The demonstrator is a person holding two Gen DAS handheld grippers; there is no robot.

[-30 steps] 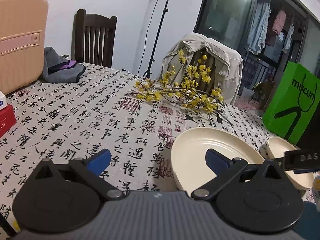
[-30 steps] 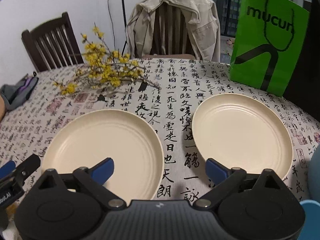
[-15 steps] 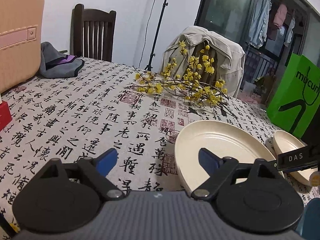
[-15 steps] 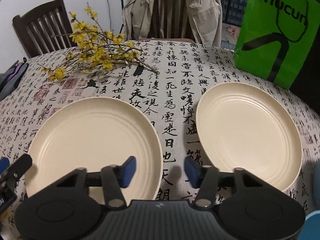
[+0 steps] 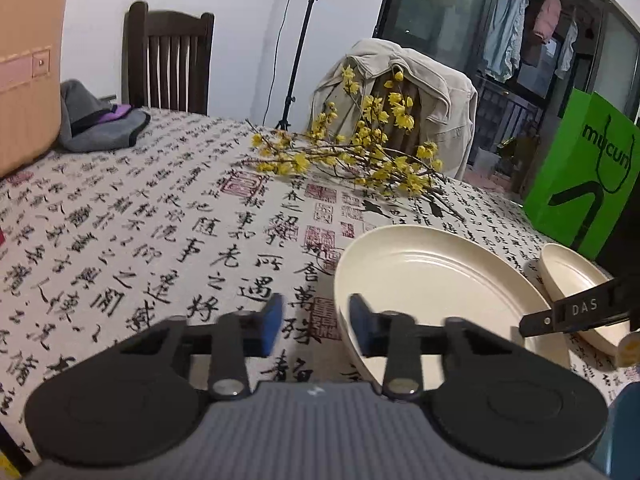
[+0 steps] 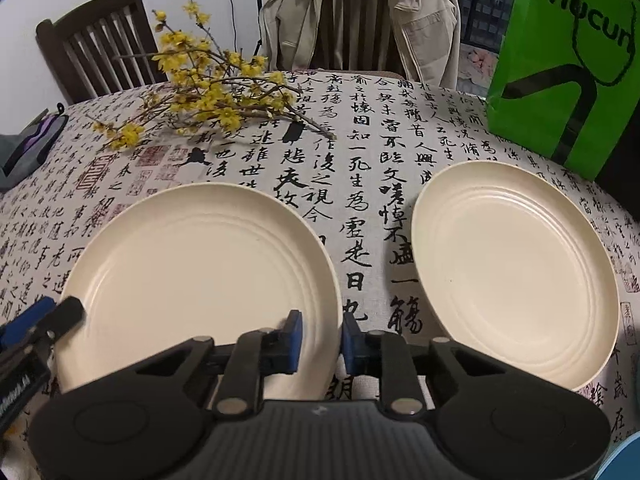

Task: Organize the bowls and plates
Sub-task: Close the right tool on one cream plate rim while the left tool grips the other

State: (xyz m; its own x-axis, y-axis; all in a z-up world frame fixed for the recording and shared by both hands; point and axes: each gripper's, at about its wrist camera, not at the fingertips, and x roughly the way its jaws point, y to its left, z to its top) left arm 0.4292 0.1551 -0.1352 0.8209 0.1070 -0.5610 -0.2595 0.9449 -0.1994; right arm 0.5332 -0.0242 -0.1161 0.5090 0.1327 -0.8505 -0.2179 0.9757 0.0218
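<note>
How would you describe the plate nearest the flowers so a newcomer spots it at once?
On the table's calligraphy-print cloth, two cream plates lie apart, side by side. The one meant is the left plate, just in front of the yellow flowering branches. Its twin, the right plate, lies by the green bag instead.

A strip of bare tablecloth (image 6: 360,216) runs between the two plates, wide enough for a gripper to pass. Left of the left plate (image 5: 436,280) the cloth lies open as far as the suitcase (image 5: 28,72) and the grey bundle (image 5: 100,128). Beyond the left plate, the flower branches (image 6: 216,96) sprawl across the way. Behind the right plate (image 6: 516,268), the green bag (image 6: 560,60) stands upright, blocking that corner.
</note>
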